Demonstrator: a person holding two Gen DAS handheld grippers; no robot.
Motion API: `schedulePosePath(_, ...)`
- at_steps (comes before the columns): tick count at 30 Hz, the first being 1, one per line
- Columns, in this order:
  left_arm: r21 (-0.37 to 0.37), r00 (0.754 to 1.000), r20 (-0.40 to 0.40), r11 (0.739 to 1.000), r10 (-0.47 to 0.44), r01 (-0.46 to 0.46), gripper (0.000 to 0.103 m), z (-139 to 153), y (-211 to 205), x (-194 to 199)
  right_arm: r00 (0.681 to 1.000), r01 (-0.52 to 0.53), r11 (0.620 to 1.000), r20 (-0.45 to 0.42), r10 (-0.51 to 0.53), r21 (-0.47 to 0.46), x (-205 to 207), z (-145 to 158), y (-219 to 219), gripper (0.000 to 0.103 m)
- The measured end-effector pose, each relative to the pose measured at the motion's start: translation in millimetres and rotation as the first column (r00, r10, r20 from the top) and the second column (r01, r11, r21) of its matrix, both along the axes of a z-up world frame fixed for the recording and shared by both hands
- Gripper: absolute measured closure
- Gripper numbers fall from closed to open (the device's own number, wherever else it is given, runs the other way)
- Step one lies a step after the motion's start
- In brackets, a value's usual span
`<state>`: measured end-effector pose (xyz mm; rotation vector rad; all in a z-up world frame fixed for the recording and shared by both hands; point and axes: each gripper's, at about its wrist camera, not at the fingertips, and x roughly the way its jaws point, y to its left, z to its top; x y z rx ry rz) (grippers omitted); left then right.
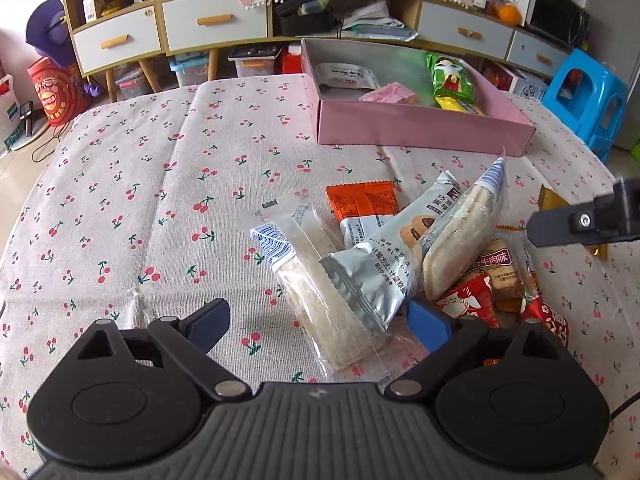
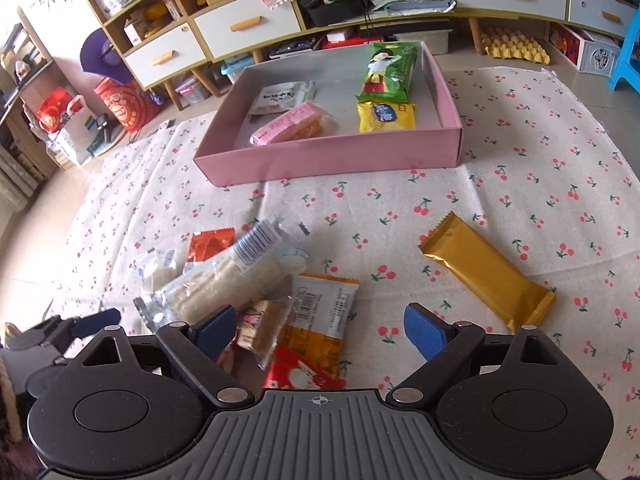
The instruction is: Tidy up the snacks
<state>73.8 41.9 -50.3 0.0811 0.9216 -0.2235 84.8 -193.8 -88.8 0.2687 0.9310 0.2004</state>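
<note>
Left tool point(image 1: 318, 326) hangs low over the cherry-print desk point(image 1: 140, 200), jaws spread wide, nothing pinched. A clear rice-cracker pack point(image 1: 320, 300) lies right in the gap between its blue pads point(image 1: 430, 328), but neither pad presses on it. Across that pack sits a grey pouch point(image 1: 372, 276), and a second clear cracker pack point(image 1: 464, 236) leans tilted against it on the right. Behind them, an orange packet point(image 1: 362, 200) lies flat; nearer right, red wrappers point(image 1: 472, 300) bunch in the pile.

Over to the right tool point(image 2: 320, 334), also gaping, gripping nothing. Under its opening are an orange-and-white packet point(image 2: 320, 316), a small biscuit pack point(image 2: 260, 328) just beside its left pad, and a red wrapper point(image 2: 296, 372) nearest the camera. Well apart on the right lies a gold bar point(image 2: 486, 276), alone on the cloth. The left tool's arm pokes in at the far left edge of this view.

At the far side of the desk stands the pink box point(image 2: 328, 160), shallow and open-topped. Inside: a green pack point(image 2: 390, 74) at the far right, a yellow pack point(image 2: 386, 117) just in front of it, a pink pack point(image 2: 292, 124) mid-box, and a white pack point(image 2: 280, 98) behind that. Beyond the desk, a drawer cabinet point(image 2: 240, 28) lines the wall.
</note>
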Motion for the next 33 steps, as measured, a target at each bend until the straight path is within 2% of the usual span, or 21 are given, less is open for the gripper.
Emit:
schedulePosePath(3, 0.029, 1.0, 0.007, 1.0, -0.009, 0.009, 0.009, -1, 0, -2, 1.0, 0.01, 1.0, 0.001, -0.01, 0.029, 8, -1, 10, 0.011)
schedulePosePath(8, 0.037, 1.0, 0.001, 0.999, 0.015, -0.015, 0.011, 0, 11, 0, 0.999, 0.037, 0.997, -0.007, -0.036, 0.07, 22, -7, 22, 0.011)
schedulePosePath(14, 0.064, 0.995, -0.039, 0.994, 0.094, -0.092, 0.016, -3, 34, 6, 0.999, 0.033, 0.999, -0.024, -0.032, 0.034, 30, -16, 25, 0.011)
schedulePosePath(18, 0.066, 0.986, -0.048, 0.985, 0.163, -0.159, 0.018, -1, 51, 10, 0.999, 0.036, 0.998, -0.005, -0.036, -0.052, 31, -15, 22, 0.011)
schedulePosePath(22, 0.081, 0.975, -0.059, 0.975, 0.214, -0.209, 0.019, 1, 64, 17, 0.996, 0.084, 0.987, 0.006, -0.084, -0.136, 34, -13, 12, 0.011)
schedulePosePath(25, 0.09, 0.971, -0.067, 0.971, 0.228, -0.222, 0.019, 2, 69, 22, 0.99, 0.139, 0.967, 0.018, -0.138, -0.214, 38, -13, 1, 0.011)
schedulePosePath(27, 0.088, 0.972, -0.073, 0.972, 0.222, -0.216, 0.019, 3, 71, 23, 0.987, 0.161, 0.959, 0.015, -0.162, -0.234, 39, -12, -7, 0.011)
schedulePosePath(30, 0.082, 0.982, -0.063, 0.982, 0.178, -0.173, 0.021, 5, 70, 24, 0.993, 0.121, 0.978, 0.022, -0.119, -0.172, 37, -6, -11, 0.01)
schedulePosePath(33, 0.079, 0.994, -0.017, 0.991, 0.11, -0.108, 0.021, 8, 65, 26, 0.998, 0.0, 0.988, 0.062, 0.01, -0.154, 34, 4, 2, 0.01)
